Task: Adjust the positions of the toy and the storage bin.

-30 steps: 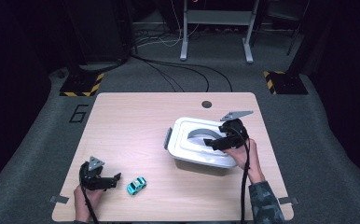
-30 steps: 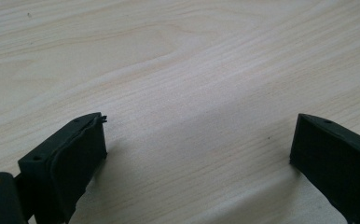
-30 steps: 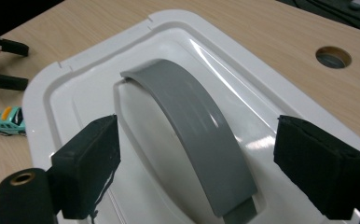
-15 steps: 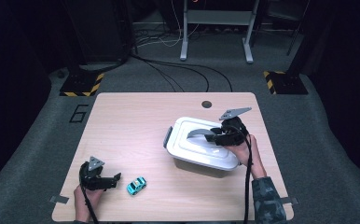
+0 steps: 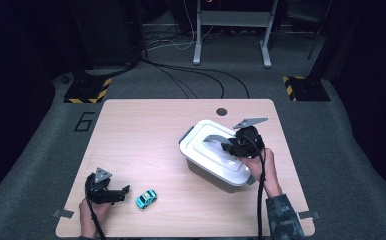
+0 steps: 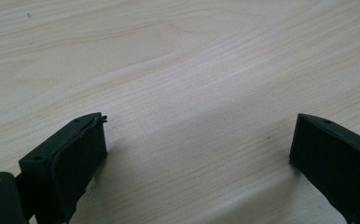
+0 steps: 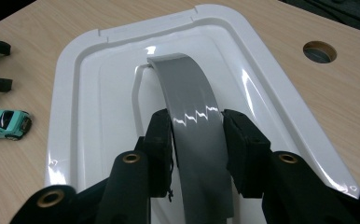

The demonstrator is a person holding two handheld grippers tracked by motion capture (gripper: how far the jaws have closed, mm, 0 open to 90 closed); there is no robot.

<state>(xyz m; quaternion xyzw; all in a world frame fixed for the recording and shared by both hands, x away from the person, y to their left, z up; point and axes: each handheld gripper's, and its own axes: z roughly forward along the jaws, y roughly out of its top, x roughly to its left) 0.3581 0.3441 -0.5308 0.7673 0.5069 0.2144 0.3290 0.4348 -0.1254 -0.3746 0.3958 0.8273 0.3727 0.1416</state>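
So far your right gripper (image 7: 197, 140) has just been closing and now clamps the grey handle (image 7: 192, 116) on the lid (image 5: 216, 155) of the white box (image 5: 208, 172), which sits at the table's (image 5: 146, 130) right side with the lid on. Your left gripper (image 5: 112, 192) rests spread wide and empty near the toy car (image 5: 146, 199). Lifting the lid, I judge, remains, and the car lies outside.

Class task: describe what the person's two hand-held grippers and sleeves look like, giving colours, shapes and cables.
Each hand-held gripper, left and right, is black with two blocky black jaws, a grey three-cornered plate on top and a trailing black cable. Brass-coloured rivets mark the jaw arms. The right arm's sleeve has a dark camouflage pattern.
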